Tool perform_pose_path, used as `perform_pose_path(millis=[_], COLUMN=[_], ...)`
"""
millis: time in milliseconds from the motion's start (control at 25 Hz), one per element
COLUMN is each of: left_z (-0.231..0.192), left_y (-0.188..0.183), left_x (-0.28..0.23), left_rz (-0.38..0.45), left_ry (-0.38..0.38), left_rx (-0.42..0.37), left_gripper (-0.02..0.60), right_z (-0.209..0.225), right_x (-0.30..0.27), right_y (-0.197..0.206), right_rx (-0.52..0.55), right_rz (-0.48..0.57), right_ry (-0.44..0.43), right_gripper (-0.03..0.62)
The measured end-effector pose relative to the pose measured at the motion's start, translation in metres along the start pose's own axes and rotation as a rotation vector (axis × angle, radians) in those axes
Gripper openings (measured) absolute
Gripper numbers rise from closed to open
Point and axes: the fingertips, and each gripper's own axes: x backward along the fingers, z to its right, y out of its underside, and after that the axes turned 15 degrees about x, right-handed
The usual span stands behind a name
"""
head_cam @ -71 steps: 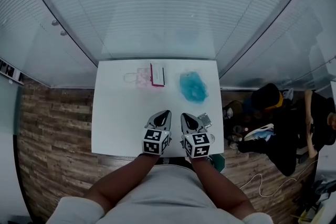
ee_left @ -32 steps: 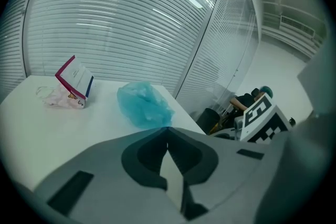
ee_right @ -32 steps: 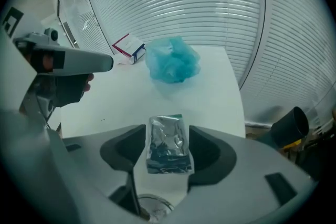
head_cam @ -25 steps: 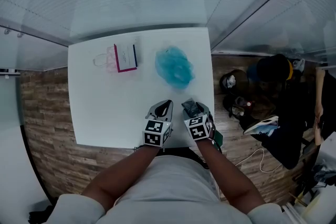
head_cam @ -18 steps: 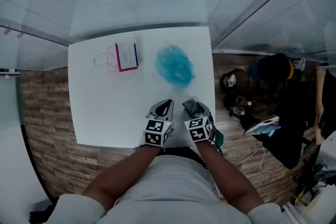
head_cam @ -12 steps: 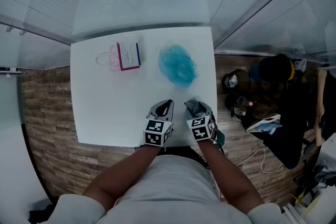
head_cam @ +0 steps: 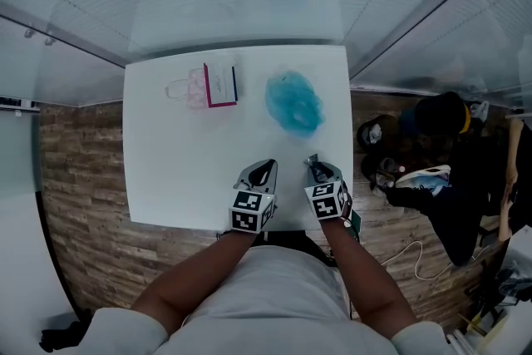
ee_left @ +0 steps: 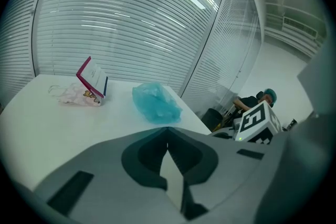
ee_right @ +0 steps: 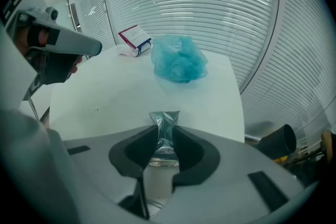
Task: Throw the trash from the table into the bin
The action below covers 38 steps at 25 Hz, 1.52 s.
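Note:
A crumpled silver foil wrapper (ee_right: 165,128) stands pinched between the jaws of my right gripper (ee_right: 165,136), which are closing on it near the table's front right edge (head_cam: 316,167). My left gripper (head_cam: 264,170) hovers just left of it, jaws shut and empty (ee_left: 168,139). Farther back on the white table (head_cam: 183,170) lie a crumpled blue plastic bag (head_cam: 293,102) and a pink pouch with a small red-edged card box (head_cam: 218,85). The blue bag (ee_right: 179,59) is straight ahead of the right gripper.
A dark round bin-like container (ee_right: 278,139) stands on the wooden floor right of the table. A person in dark clothes (head_cam: 449,137) sits beyond it among bags and cables. Glass walls with blinds close off the table's far side.
The right gripper's jaws have narrowed onto the foil wrapper. The left gripper has edged slightly forward. The head view has shifted, so the table sits more to the right.

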Motion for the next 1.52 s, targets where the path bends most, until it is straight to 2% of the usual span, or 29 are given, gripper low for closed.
perform_pose_path(millis=[360,800,1200,1520], left_z=[-0.011,-0.014,-0.001,0.022], left_y=[-0.008,-0.025,-0.059,-0.087], left_x=[0.024,0.059,0.110,0.148], left_rz=[0.018,0.055,0.141,0.231], left_ry=[0.010,0.062,0.121,0.189], left_rx=[-0.017,-0.067,-0.123,-0.171], left_gripper=[0.005,0.005,0.005,0.005], right_z=[-0.003,-0.031,-0.065,-0.085], right_x=[0.008,0.054,0.130,0.198], right_y=[-0.015,-0.081,-0.151,-0.181], right_rx=[-0.045,-0.101,-0.144,-0.134], right_rz=[0.039,0.217,0.420,0.571], right_ry=[0.043,0.117,0.195,0.305], right_gripper=[0.087,0.087,0.087,0.087])
